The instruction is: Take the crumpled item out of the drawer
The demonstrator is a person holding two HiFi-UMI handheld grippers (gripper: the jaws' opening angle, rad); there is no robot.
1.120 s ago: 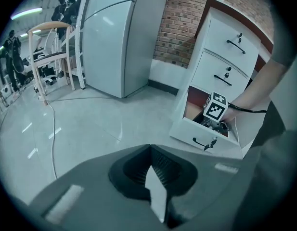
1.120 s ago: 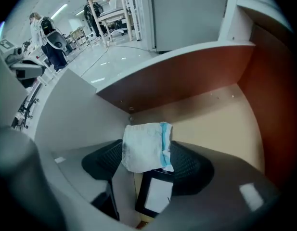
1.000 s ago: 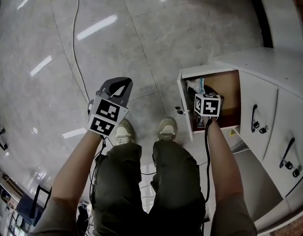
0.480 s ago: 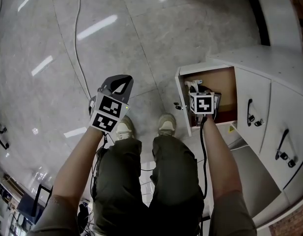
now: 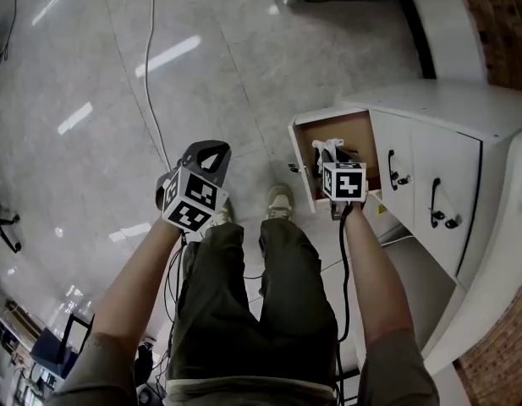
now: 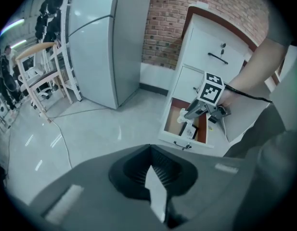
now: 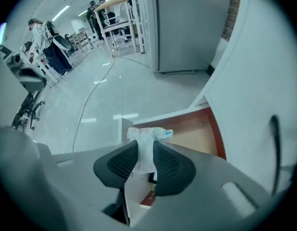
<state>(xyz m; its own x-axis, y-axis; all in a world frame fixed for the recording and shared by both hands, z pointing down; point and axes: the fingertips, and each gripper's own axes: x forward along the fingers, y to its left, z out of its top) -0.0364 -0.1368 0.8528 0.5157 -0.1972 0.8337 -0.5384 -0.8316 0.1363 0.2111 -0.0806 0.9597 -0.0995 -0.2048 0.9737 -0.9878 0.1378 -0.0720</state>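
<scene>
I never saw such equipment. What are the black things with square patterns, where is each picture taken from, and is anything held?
There is no robot: a person holds a two-jaw gripper in each hand, and the patterned cubes are part of them. The head view looks down from the person's head at a white cabinet with one drawer open. The other two views come from cameras on the grippers. The right gripper has its jaws shut on a crumpled white item above the drawer. The left gripper hangs over the floor, jaws together, empty.
</scene>
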